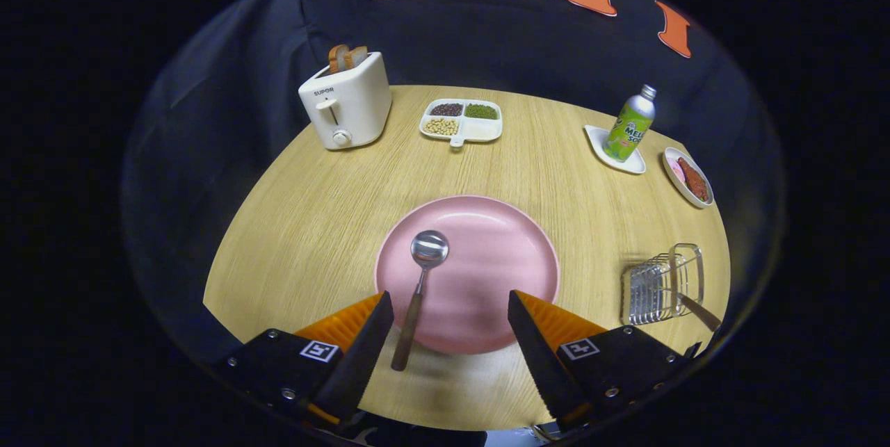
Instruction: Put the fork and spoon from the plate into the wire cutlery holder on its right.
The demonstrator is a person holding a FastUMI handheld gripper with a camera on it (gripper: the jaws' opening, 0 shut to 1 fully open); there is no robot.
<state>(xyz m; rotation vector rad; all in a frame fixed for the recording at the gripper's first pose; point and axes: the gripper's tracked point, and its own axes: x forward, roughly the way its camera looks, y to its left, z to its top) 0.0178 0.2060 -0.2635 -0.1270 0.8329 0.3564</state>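
A pink plate [487, 273] lies on the wooden table just ahead of my fingers. On its left part rests a spoon [420, 287] with a steel bowl and a brown wooden handle; the handle runs off the plate's near rim toward my left finger. To the plate's right stands the wire cutlery holder [660, 286], with a brown-handled utensil [699, 313] leaning in it, handle sticking out. My gripper [450, 311] hovers open above the plate's near edge, nothing between its fingers; the spoon handle lies just inside the left finger [368, 336].
At the table's far side stand a white toaster [345, 103] with bread slices, a divided dish of beans [462, 120], a green bottle [629, 126] on a white coaster, and a small dish of food [688, 177] far right.
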